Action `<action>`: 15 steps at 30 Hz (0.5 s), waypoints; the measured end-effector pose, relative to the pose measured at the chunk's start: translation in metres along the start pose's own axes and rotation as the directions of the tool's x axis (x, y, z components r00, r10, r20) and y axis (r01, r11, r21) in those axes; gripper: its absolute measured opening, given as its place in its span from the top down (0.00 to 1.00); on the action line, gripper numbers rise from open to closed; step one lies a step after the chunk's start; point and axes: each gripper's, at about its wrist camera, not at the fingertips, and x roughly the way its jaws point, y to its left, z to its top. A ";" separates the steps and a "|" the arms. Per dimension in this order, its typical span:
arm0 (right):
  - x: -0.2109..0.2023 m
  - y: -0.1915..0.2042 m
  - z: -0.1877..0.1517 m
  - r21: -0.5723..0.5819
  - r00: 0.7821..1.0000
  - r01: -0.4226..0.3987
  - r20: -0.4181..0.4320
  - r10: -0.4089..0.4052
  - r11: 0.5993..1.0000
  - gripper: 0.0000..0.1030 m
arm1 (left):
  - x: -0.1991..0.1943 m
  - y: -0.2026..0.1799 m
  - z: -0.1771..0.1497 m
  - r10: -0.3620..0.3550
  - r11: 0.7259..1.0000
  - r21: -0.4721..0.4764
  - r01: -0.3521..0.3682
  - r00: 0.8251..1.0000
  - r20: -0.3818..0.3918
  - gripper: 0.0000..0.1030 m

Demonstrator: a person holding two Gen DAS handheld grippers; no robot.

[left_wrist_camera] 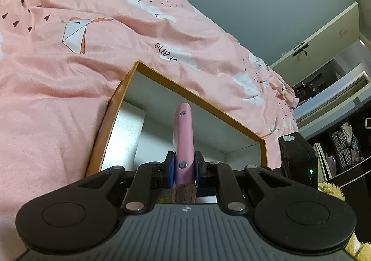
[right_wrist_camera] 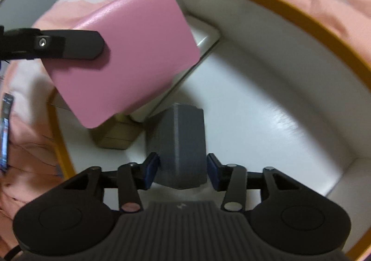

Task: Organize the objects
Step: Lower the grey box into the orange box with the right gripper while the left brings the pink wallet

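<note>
My left gripper [left_wrist_camera: 184,167] is shut on a flat pink case [left_wrist_camera: 184,135], seen edge-on, held over the open orange-rimmed box [left_wrist_camera: 197,96]. In the right wrist view the pink case [right_wrist_camera: 129,56] hangs over the box's left side, with a left finger [right_wrist_camera: 69,46] pressed on it. My right gripper [right_wrist_camera: 183,170] is inside the box [right_wrist_camera: 324,36], its blue pads standing just apart from a grey block [right_wrist_camera: 180,145] that rests on the white floor. A white box [right_wrist_camera: 204,40] and a tan box [right_wrist_camera: 116,133] lie in the box under the pink case.
The box lies on a pink bedspread [left_wrist_camera: 58,75] with white crane prints. A dark phone-like object [right_wrist_camera: 5,131] lies on the bedspread left of the box. A yellow plush toy [left_wrist_camera: 331,191] and dark shelves [left_wrist_camera: 343,145] are at the right.
</note>
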 end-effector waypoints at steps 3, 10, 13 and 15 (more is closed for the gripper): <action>0.000 0.001 0.002 -0.020 0.999 0.040 0.012 -0.040 0.999 0.48 | 0.002 0.001 0.002 0.004 1.000 -0.003 -0.004 1.000 0.001 0.82; 0.006 0.004 0.012 -0.066 0.997 0.071 0.039 -0.068 0.995 0.47 | 0.001 0.002 0.008 0.015 1.000 -0.007 -0.015 1.000 0.003 0.82; 0.008 0.004 0.010 -0.150 0.998 0.059 0.042 -0.053 0.987 0.55 | 0.002 0.003 0.010 0.016 1.000 -0.016 -0.016 1.000 -0.001 0.82; 0.006 0.009 0.007 -0.218 0.998 0.045 0.044 -0.037 0.975 0.62 | 0.003 0.005 0.011 0.016 1.000 -0.022 -0.016 1.000 -0.004 0.82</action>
